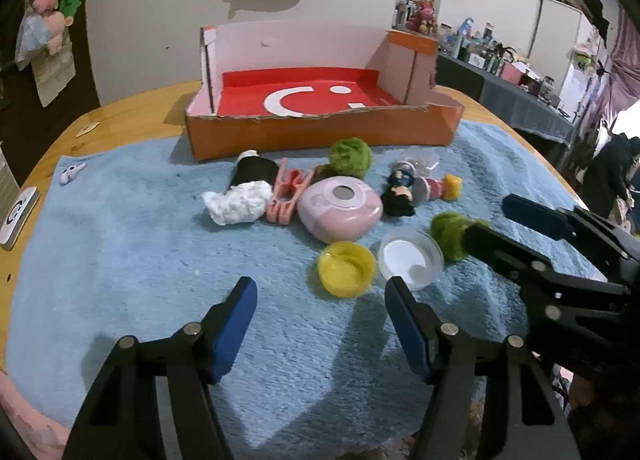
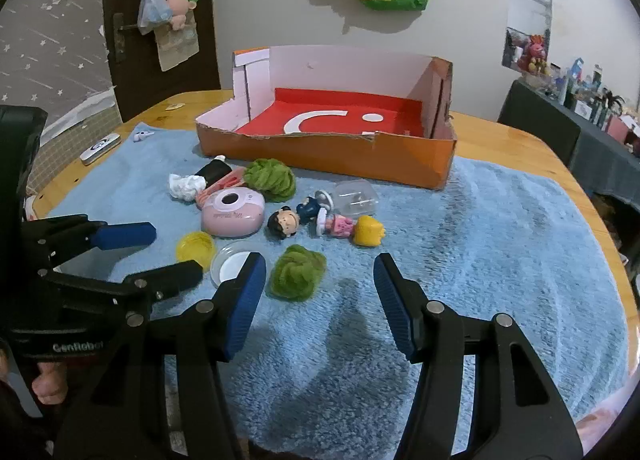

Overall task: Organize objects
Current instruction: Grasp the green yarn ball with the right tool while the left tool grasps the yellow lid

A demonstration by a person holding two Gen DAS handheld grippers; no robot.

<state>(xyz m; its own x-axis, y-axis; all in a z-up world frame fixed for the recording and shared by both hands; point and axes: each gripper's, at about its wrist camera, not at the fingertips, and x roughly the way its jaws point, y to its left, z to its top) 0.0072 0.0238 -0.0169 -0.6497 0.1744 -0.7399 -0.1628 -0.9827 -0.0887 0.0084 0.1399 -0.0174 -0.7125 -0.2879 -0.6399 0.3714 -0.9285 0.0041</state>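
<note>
We see a blue fleece mat (image 1: 120, 260) spread over a wooden table (image 1: 132, 108), and at its far edge an orange cardboard box (image 1: 320, 132) with a torn front wall and a red floor; nothing lies inside it. The things to be sorted all sit on the mat in front of the box: a crumpled white tissue (image 1: 236, 202) against a black bottle (image 1: 254, 170), pink clothes pegs (image 1: 286, 196) beside them, a pink oval case (image 1: 340, 206) in the middle, a green yarn ball (image 1: 351, 156) just behind it, and a small doll with black hair (image 1: 400, 198) lying next to a yellow block (image 1: 452, 186) and a clear plastic shell (image 2: 356, 196). Nearer to us are a yellow cap (image 1: 346, 268), a clear round lid (image 1: 410, 258) touching it, and a second green yarn ball (image 2: 296, 272). Our left gripper (image 1: 320, 324) hangs above the mat just short of the yellow cap, its 2 blue pads spread apart with nothing between them. Our right gripper (image 2: 320, 300) points down at the near yarn ball, its fingers also spread and holding nothing; the ball lies just ahead of the gap, closer to the left pad, apart from both. At the mat's left edge lie a small white earbud (image 1: 72, 172) and a flat white device (image 1: 18, 216).
</note>
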